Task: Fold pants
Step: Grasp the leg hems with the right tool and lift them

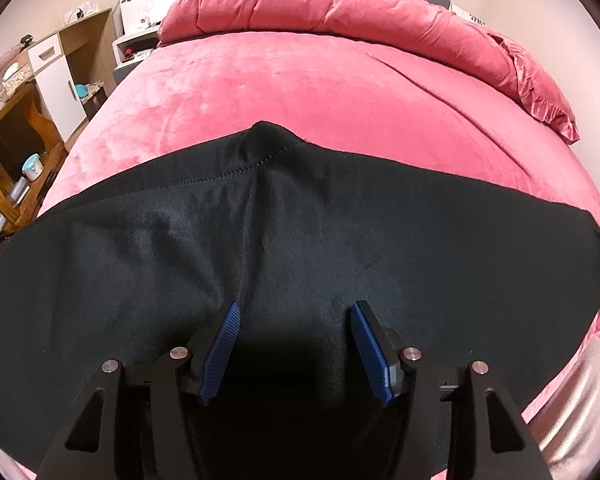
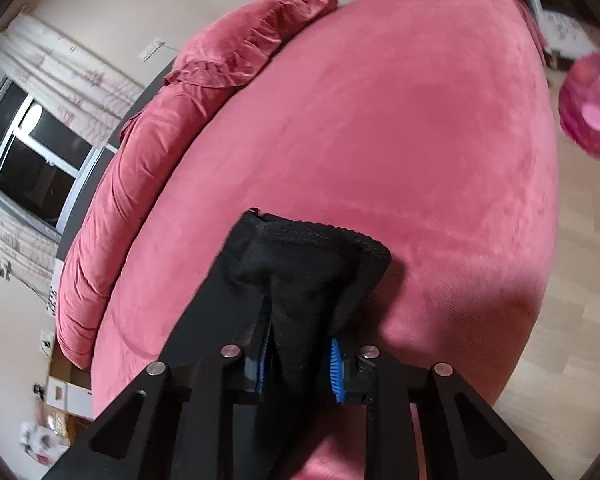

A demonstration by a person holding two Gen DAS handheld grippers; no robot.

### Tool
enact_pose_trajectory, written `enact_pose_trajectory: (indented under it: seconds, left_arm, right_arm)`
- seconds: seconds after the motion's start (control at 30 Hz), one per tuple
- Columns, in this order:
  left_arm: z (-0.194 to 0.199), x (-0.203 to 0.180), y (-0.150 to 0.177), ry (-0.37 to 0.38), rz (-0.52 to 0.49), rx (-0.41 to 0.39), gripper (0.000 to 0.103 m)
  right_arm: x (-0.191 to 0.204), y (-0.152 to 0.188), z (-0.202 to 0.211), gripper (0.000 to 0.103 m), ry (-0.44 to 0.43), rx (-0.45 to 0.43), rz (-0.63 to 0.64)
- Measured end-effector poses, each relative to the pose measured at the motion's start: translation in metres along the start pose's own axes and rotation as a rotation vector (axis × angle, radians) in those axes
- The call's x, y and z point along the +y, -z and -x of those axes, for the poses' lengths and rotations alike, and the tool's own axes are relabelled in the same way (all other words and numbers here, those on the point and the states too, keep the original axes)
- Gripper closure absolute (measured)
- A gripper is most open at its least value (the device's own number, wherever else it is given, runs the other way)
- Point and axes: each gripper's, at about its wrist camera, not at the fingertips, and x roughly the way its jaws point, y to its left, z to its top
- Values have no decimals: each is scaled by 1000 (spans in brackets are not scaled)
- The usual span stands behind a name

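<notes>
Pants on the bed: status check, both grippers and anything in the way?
Left gripper open above the black pants, gripping nothing. Right gripper shut on a bunched pants end. Pants spread across the pink bed. Nothing in the way.

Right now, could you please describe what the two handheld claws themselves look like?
They look alike. The left claw has two blue ribbed pads on a matte black frame, with angular black struts carrying triangular cutouts and round silver pins at the pivots. The right claw shows the same black linkage, silver pins and blue ribbed pads. No cables, markings or sleeves are visible.
</notes>
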Motion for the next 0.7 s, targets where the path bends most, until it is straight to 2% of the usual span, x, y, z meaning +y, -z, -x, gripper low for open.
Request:
enact_pose_trajectory:
  seconds: [0.23,0.7]
  left_arm:
    - [1,4,1,23,17,-5,44]
    - [9,13,5,61,42,-23,44]
  right_arm:
    - [39,0,30,82,0,-39,103]
    - [118,21,74,83,-19,-83,310]
